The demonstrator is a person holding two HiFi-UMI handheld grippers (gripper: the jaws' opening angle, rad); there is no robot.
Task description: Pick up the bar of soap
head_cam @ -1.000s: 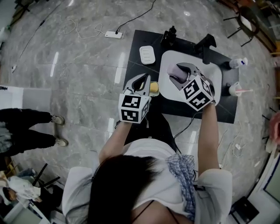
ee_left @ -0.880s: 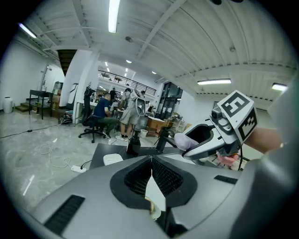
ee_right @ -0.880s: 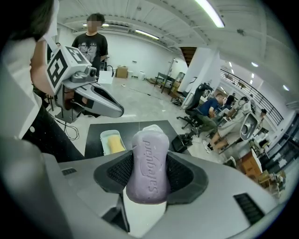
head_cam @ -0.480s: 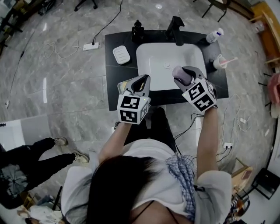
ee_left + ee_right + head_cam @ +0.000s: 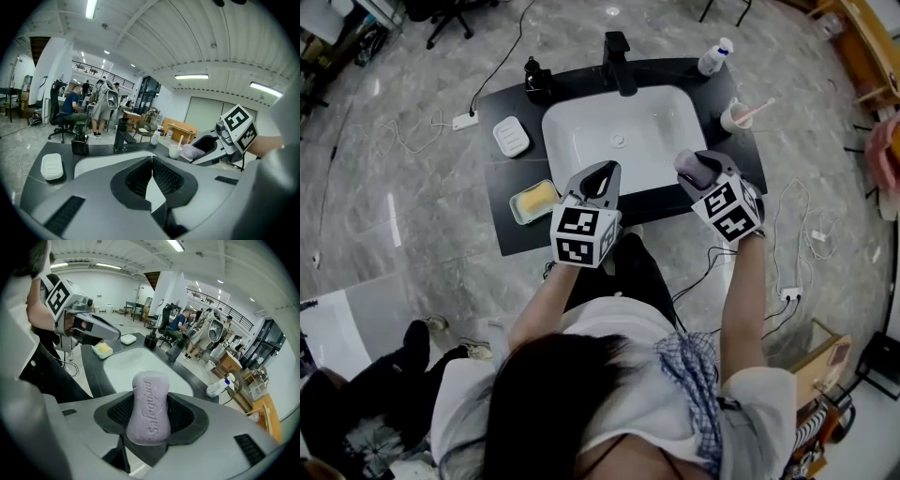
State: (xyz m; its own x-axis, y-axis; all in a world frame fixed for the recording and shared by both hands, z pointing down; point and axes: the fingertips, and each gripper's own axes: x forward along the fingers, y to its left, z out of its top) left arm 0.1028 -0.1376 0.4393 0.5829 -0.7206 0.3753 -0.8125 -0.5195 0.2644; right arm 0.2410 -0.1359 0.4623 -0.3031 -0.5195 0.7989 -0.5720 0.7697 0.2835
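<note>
Over by the wash station, the grey marbled floor [image 5: 412,234] takes up most of what I can see, with cables trailing across it to a white power strip [image 5: 465,120]. A person [image 5: 581,375] in a light top stands right against the front edge of a dark counter [image 5: 502,202], arms stretched forward, a gripper in each hand. Set into the counter is a white sink [image 5: 581,141] with a black faucet [image 5: 619,49] at its back rim.

The right gripper [image 5: 703,169] hangs above the counter's front right corner, just beside the basin, tilted downward. Its jaws are clamped on the bar of soap [image 5: 151,404], a pale purple bar gripped at its sides by the ribbed black pads, one rounded end sticking out past them, lettering pressed into its face. The soap is clear of the counter and the sink.

The left gripper [image 5: 602,173] is held over the basin's front rim, its jaws pressed together with nothing between them.

On the counter's left part lie a tray with a yellow bar [image 5: 534,200] near the front and a white soap dish [image 5: 512,137] further back, with a black dispenser [image 5: 535,79] at the rear. To the basin's right stand a cup with a toothbrush [image 5: 737,116] and a small bottle [image 5: 713,56].
</note>
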